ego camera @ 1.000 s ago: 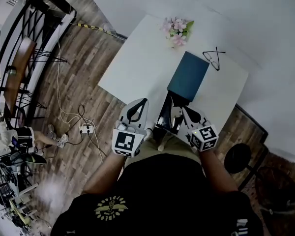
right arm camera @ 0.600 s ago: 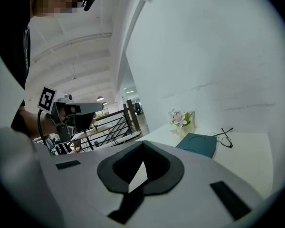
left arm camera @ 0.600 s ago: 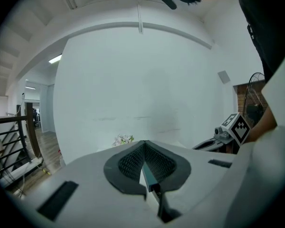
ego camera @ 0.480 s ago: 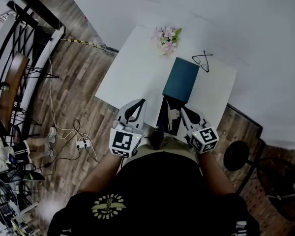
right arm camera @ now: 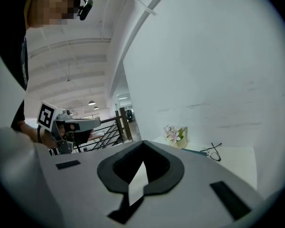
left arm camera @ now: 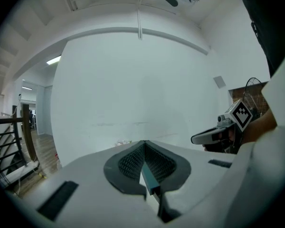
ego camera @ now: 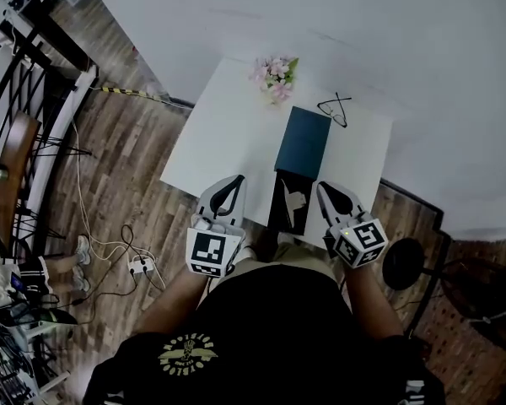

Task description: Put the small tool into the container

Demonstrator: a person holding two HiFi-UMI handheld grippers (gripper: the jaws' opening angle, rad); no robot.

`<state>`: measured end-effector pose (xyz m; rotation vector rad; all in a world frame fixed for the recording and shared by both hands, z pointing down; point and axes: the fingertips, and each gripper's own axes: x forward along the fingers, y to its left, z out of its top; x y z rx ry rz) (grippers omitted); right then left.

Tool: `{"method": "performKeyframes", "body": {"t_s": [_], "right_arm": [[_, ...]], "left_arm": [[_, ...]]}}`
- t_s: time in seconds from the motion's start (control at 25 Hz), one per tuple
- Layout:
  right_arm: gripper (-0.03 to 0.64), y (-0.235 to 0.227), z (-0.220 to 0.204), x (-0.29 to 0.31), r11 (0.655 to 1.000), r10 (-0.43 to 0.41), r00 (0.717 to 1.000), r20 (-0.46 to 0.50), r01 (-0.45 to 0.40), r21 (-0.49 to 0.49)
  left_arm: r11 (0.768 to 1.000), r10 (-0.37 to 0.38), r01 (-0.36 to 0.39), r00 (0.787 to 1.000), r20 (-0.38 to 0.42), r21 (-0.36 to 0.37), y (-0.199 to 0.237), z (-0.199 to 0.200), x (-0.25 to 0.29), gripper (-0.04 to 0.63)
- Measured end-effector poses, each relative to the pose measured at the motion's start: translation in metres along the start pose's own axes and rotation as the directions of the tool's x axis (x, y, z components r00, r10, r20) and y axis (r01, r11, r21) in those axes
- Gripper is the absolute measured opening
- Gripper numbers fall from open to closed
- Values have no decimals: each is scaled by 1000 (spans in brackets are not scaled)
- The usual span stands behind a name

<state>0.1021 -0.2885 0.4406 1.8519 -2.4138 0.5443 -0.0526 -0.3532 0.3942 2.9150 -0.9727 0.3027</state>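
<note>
Seen from the head, both tongs are in the middle of the frame, at the lower edge of the white tabletop (ego camera: pixel 228 125). The left tongs (ego camera: pixel 239 179) are closed, tips together, with nothing between them. The right tongs (ego camera: pixel 322 186) are also closed and empty. Between them lies the black container (ego camera: pixel 276 218), with its teal lid (ego camera: pixel 304 142) open toward the top. The small pale tool (ego camera: pixel 293 197) lies inside the container.
</note>
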Motion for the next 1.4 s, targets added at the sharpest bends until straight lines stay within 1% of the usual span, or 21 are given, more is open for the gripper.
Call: {"method": "performKeyframes", "body": {"t_s": [0.16, 0.36, 0.64, 0.72, 0.84, 1.0, 1.12, 1.24, 1.4], "right_arm": [[2, 7, 24, -14, 999, -33, 998, 47, 32, 24], [2, 19, 52, -35, 998, -68, 990, 121, 67, 13], [2, 41, 70, -64, 993, -117, 978, 171, 121, -14], [2, 47, 68, -67, 992, -124, 978, 169, 129, -19], [2, 52, 62, -67, 991, -129, 979, 156, 134, -18], [2, 51, 53, -62, 991, -130, 982, 137, 133, -15], [2, 50, 54, -57, 992, -115, 985, 127, 121, -35], [2, 39, 55, -58, 993, -98, 988, 119, 105, -57], [2, 17, 59, -62, 994, -79, 991, 110, 87, -61]], "left_arm": [[1000, -21, 21, 1000, 14, 0, 3, 9, -13, 6], [999, -51, 50, 998, 34, 19, 3, 14, -23, 6], [994, -104, 103, 993, 58, 30, -4, 14, -37, 6], [993, -117, 115, 991, 64, 29, -5, 14, -41, 6], [992, -125, 124, 991, 53, 25, -4, 6, -46, 6], [993, -117, 117, 993, 31, 5, 0, -5, -50, 6], [995, -104, 104, 994, 13, 5, 4, -9, -44, 6], [995, -96, 96, 995, 13, 6, -2, -4, -29, 6], [995, -95, 95, 995, 35, 14, -21, 9, -8, 6]]}}
